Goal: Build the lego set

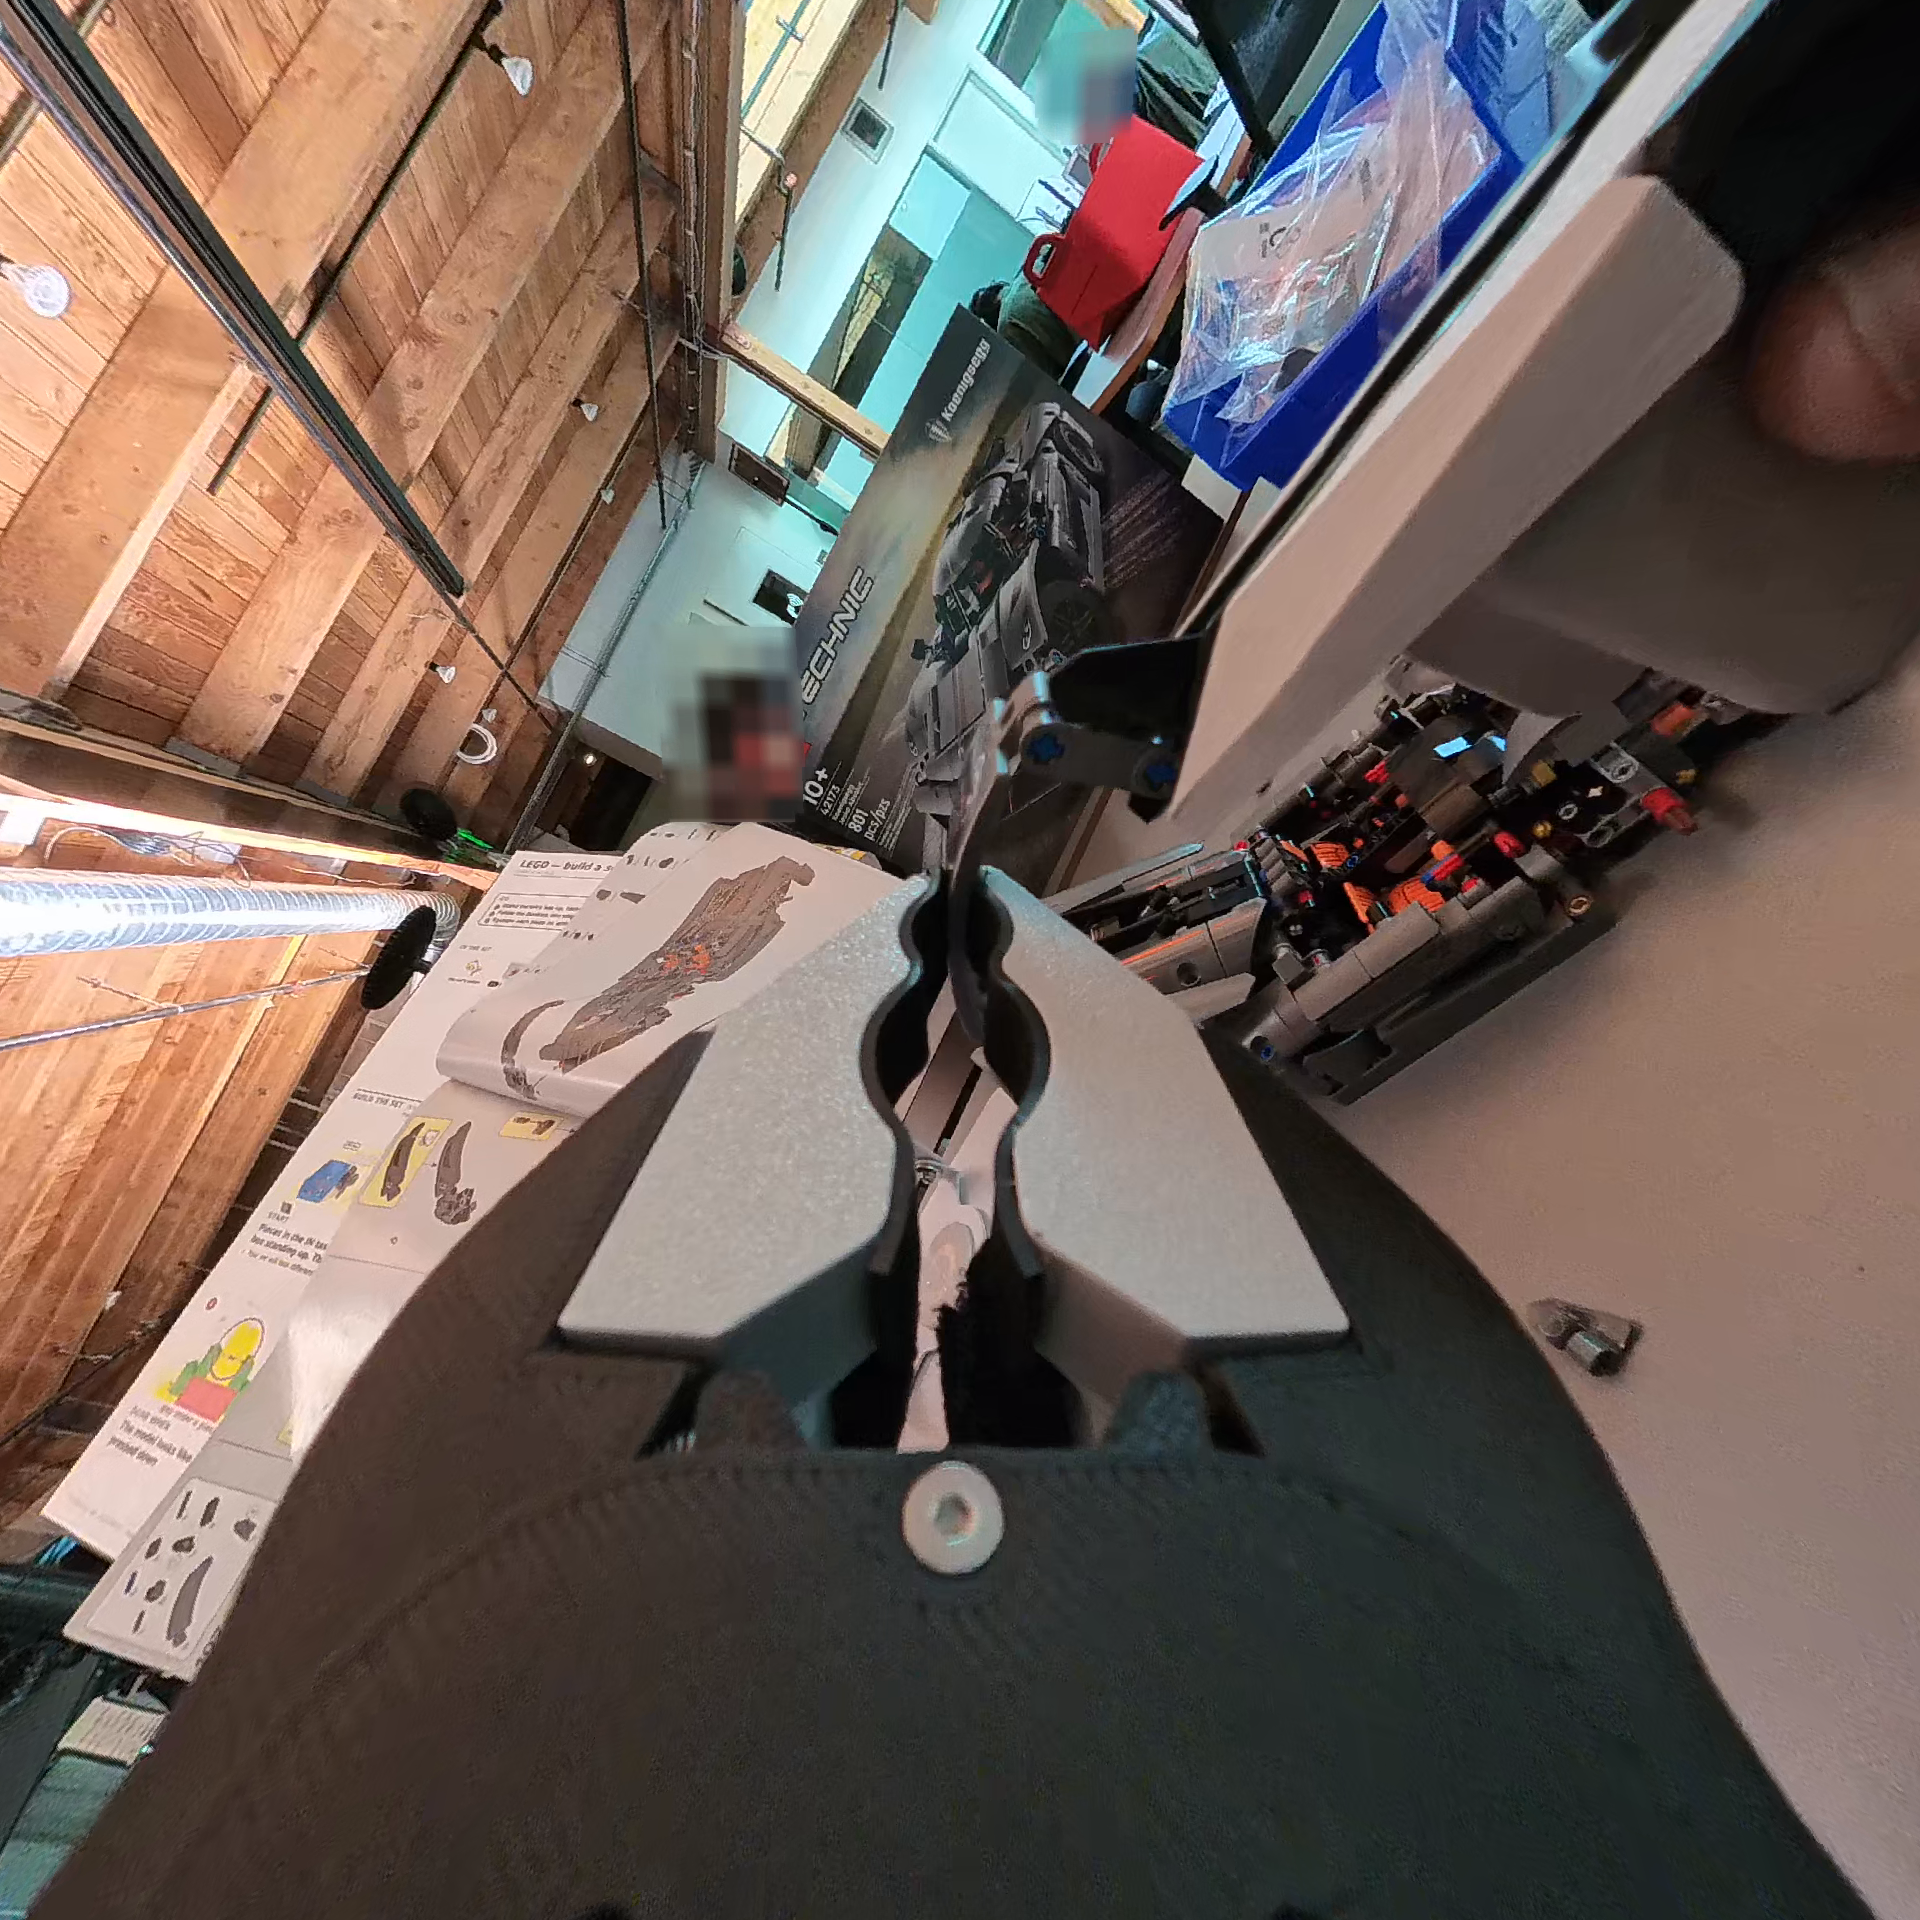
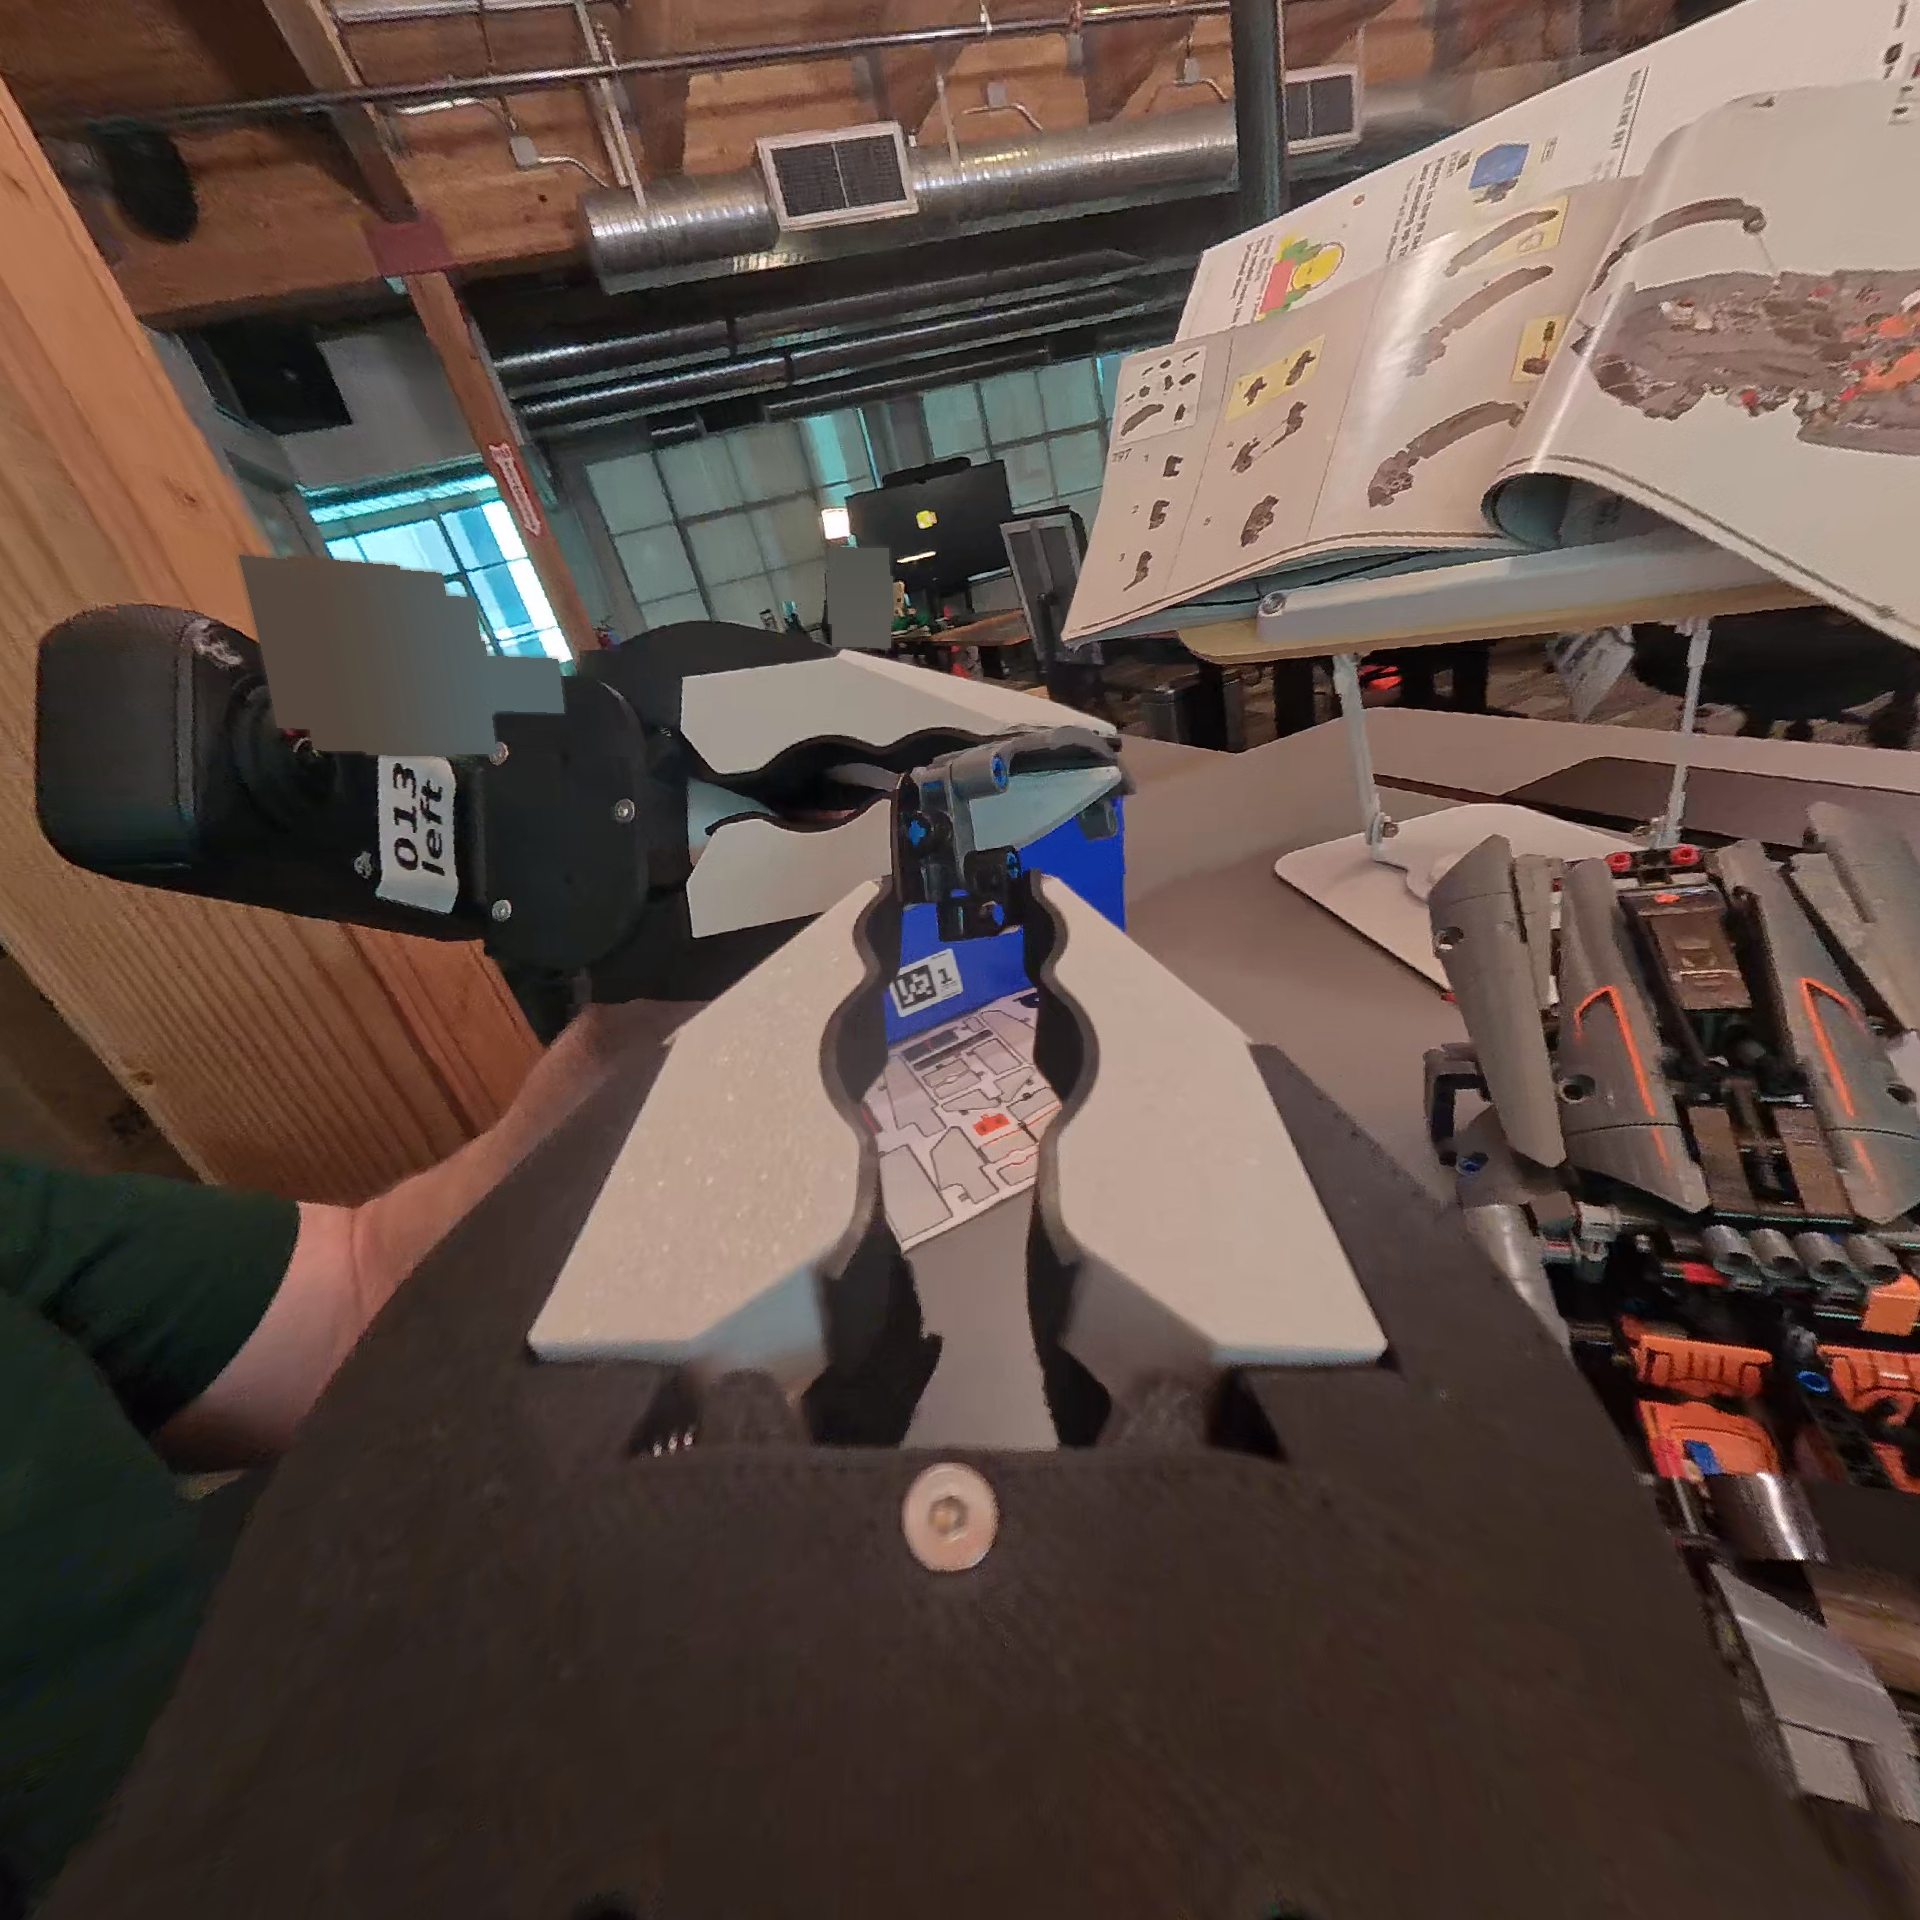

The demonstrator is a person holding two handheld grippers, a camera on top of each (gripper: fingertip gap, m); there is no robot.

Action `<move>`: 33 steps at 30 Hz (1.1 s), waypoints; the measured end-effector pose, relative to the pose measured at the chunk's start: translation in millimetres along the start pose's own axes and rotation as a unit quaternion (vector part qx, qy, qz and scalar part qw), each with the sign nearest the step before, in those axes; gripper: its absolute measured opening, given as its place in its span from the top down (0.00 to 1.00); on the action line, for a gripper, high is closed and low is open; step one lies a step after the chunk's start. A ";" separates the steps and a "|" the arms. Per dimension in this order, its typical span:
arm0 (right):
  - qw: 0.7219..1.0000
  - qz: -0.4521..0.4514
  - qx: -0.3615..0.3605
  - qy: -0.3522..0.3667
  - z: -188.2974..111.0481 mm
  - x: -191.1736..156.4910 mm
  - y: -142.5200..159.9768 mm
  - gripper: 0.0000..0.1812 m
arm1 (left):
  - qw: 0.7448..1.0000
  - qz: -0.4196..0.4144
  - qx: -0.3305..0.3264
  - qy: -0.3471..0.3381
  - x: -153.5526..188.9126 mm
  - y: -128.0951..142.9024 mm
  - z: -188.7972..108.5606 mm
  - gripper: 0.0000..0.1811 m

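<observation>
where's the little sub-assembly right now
Right wrist view, centre: the small grey-and-black sub-assembly is off the table, pinched between both grippers, left of the car model.

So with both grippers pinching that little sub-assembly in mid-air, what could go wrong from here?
1. The small sub-assembly is held only at the tips of the right gripper and the left gripper; opposing pulls could pop its pins apart.
2. If either grip slips, it may drop onto the table or into the car model, knocking panels loose.
3. A loose grey piece lies on the table and could get swept off.
</observation>
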State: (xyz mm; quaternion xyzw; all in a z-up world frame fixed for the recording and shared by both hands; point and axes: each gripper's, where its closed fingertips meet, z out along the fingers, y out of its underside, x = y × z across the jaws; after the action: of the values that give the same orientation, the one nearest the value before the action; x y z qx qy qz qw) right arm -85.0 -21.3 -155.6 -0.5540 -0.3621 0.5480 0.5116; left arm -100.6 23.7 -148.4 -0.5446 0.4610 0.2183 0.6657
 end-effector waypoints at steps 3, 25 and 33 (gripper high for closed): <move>0.999 0.030 0.011 -0.020 -2.0 -0.3 -3.0 0.88 | 1.000 0.002 0.001 -0.001 -0.4 -1.6 -0.7 1.00; 0.973 0.189 0.051 -0.124 -19.5 5.0 -15.0 0.85 | 0.999 0.028 0.027 -0.005 1.5 -13.2 -1.2 1.00; 0.996 0.082 0.015 -0.043 -34.6 10.1 -23.2 0.85 | 0.999 0.028 0.017 0.011 6.4 -9.9 2.4 1.00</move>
State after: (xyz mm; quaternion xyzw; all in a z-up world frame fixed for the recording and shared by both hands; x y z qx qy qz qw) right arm -46.1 -12.5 -139.9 -0.5496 -0.3287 0.6170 0.4573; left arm -88.7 21.5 -148.7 -0.5225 0.4868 0.2233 0.6634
